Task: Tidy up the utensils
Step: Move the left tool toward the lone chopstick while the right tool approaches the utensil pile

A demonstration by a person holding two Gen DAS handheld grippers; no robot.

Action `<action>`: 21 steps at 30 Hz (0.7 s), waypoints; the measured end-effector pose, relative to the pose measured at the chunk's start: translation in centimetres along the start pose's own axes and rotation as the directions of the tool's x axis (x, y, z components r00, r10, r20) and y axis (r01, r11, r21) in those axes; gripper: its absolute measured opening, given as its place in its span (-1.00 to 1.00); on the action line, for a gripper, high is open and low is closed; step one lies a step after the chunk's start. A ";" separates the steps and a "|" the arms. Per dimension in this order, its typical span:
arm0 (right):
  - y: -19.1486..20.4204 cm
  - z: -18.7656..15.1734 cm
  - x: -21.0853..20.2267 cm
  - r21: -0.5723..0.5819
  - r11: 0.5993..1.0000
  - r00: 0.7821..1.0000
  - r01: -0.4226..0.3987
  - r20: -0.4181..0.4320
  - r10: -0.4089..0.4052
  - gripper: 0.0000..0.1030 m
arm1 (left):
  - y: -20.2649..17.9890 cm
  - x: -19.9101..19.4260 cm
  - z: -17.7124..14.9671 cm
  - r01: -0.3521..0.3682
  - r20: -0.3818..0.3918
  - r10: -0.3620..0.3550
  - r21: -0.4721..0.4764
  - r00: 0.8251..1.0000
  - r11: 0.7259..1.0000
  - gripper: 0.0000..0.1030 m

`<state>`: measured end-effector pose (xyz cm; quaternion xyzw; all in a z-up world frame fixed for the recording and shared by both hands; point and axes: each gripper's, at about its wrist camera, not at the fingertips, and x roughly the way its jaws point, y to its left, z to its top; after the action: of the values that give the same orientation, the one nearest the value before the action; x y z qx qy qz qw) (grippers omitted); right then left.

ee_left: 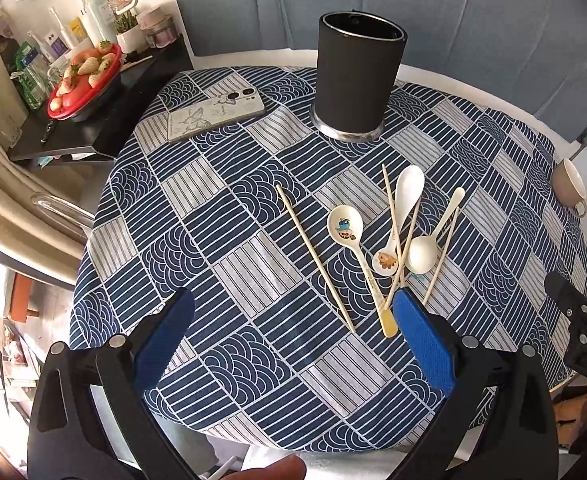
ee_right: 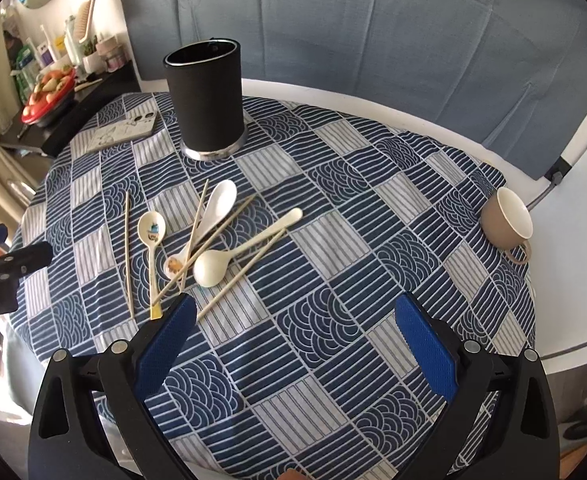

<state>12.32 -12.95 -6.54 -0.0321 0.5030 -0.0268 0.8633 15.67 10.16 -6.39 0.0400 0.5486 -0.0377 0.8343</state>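
Observation:
A black cylindrical utensil holder (ee_left: 356, 76) (ee_right: 207, 96) stands upright at the far side of the patterned tablecloth (ee_left: 253, 280) (ee_right: 353, 280). Three spoons lie loose in front of it: a painted spoon (ee_left: 345, 226) (ee_right: 152, 228), a white spoon (ee_left: 409, 184) (ee_right: 221, 196) and a cream spoon (ee_left: 421, 254) (ee_right: 211, 266). Several chopsticks (ee_left: 313, 256) (ee_right: 127, 252) lie among them. My left gripper (ee_left: 293, 308) is open and empty, above the near table, its right finger by the spoon handles. My right gripper (ee_right: 293, 312) is open and empty, right of the pile.
A phone (ee_left: 215, 114) (ee_right: 123, 132) lies left of the holder. A tan cup (ee_left: 569, 184) (ee_right: 507, 222) lies on its side at the table's right edge. A red bowl of fruit (ee_left: 85, 80) sits on a dark side shelf at the left.

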 end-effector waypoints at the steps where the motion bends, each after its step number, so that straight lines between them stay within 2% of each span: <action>1: 0.3 0.1 0.3 0.007 1.000 1.000 -0.001 -0.010 0.001 0.85 | 0.2 0.6 0.2 0.008 -0.013 -0.008 0.008 1.000 1.000 0.88; 13: 2.7 -0.1 6.2 0.092 0.995 0.986 0.023 -0.167 -0.007 0.85 | 0.6 7.5 2.4 0.074 -0.149 -0.063 0.072 0.987 0.995 0.88; 21: 3.8 -0.4 10.1 0.140 0.990 0.970 0.017 -0.242 0.017 0.85 | 0.5 10.9 2.5 0.072 -0.205 -0.046 0.120 0.978 0.990 0.88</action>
<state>16.97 -9.99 -15.77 0.0325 0.6015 -0.0661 0.7955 22.26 10.23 -15.37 0.0803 0.6277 -0.0931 0.7687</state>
